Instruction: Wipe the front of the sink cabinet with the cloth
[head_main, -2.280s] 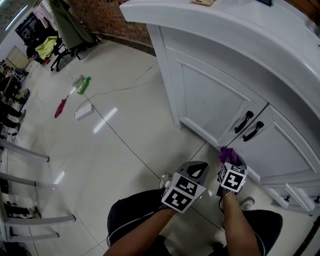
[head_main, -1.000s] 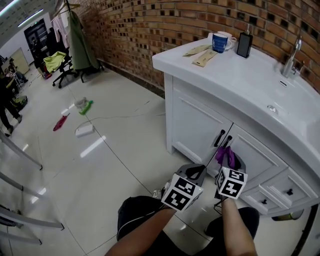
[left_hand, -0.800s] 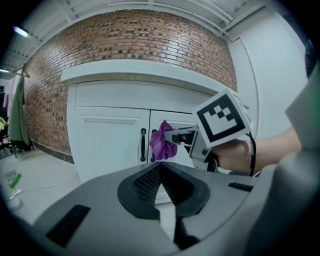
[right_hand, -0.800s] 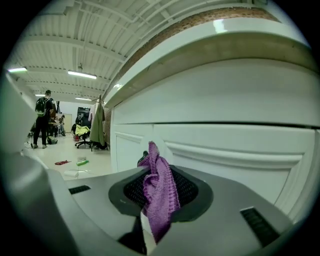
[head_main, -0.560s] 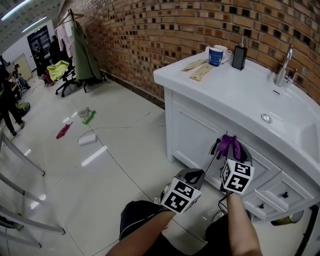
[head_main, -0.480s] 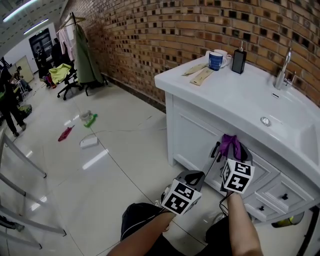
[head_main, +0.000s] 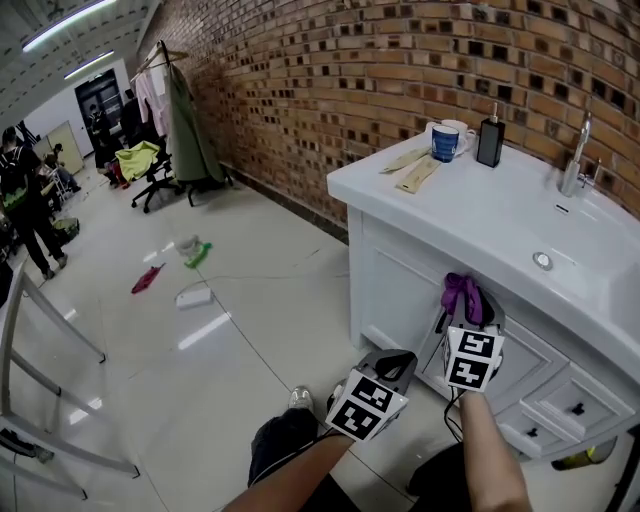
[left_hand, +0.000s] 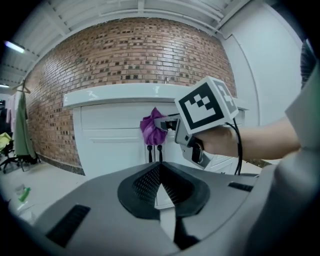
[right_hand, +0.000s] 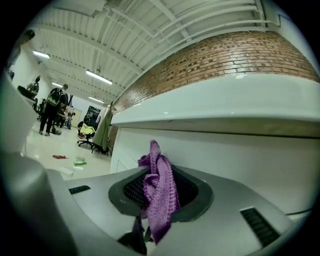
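A white sink cabinet (head_main: 400, 290) stands against a brick wall (head_main: 330, 80) on a glossy pale tiled floor (head_main: 200, 380). Its white counter (head_main: 480, 205) carries a blue mug (head_main: 445, 143), a white mug (head_main: 462, 127) just behind it, a black pump bottle (head_main: 490, 140), two flat packets (head_main: 415, 170) and a tap (head_main: 577, 160).

The right gripper (head_main: 465, 312) is raised to the upper cabinet front, just under the counter's lip. Its jaws are clamped on the purple cloth (head_main: 459, 291), which bunches up out of them. Whether the cloth touches the panel cannot be told. Two black door handles (left_hand: 154, 152) sit just below the cloth.

The left gripper (head_main: 397, 360) hangs lower, apart from the cabinet, its jaws pressed together with nothing between them.

Well away on the floor lie a green bottle (head_main: 198, 253), a red scrap (head_main: 148, 279) and a small white thing (head_main: 195, 296). Beyond them are hanging garments (head_main: 185, 125), an office chair (head_main: 150, 170) and people (head_main: 25, 200).
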